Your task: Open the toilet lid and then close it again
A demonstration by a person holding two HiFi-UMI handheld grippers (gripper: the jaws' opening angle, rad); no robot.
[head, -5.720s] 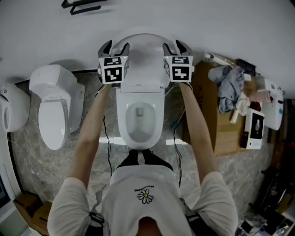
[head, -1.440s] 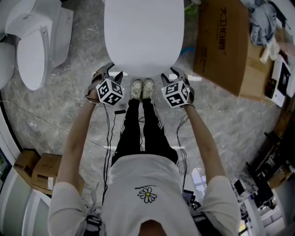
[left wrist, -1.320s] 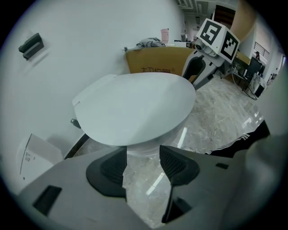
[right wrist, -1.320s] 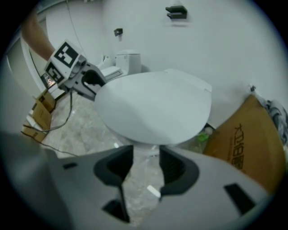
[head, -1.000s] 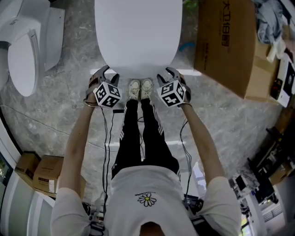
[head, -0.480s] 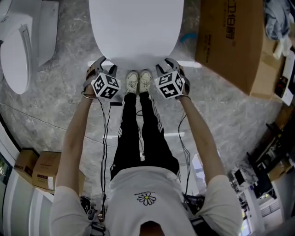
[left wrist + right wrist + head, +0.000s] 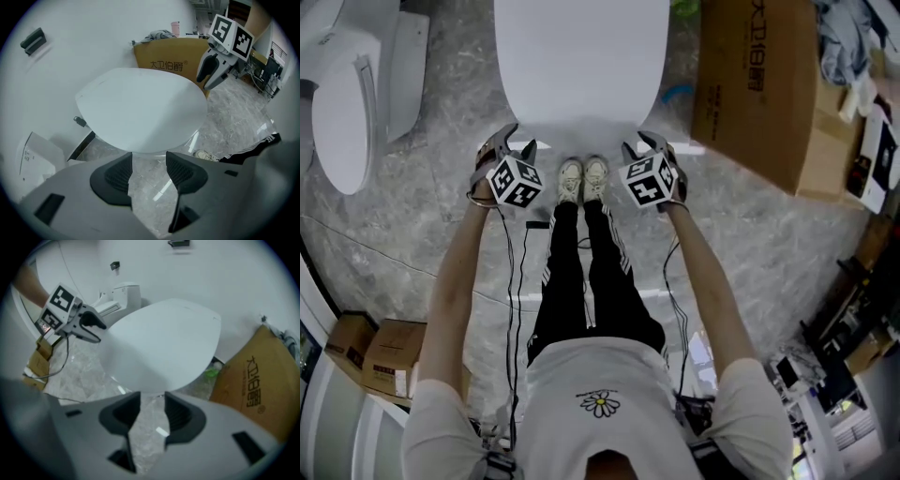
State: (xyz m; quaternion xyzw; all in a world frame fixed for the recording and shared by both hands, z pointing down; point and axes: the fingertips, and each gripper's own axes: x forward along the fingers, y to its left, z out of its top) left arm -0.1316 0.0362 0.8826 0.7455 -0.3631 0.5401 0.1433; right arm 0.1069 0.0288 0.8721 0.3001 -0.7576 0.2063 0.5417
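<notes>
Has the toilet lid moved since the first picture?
Yes. The toilet lid has swung down: it stood upright, bowl exposed; now it lies flat, covering the bowl, beside the cardboard box.

Bright, diffuse light is spread evenly, and only soft shadows are cast. The toilet lid [image 7: 579, 61] ahead of the left tool [image 7: 149, 159] is rendered almost featureless white, with a faint shadow along its near edge. Pale streaks of glare are seen on the polished floor [image 7: 151, 190] between that tool's jaws, and likewise in the right gripper view. Both gripper views are strongly bent and darkened at their round edges. The right one is softer, and the parts nearest the lens are blurred.
</notes>
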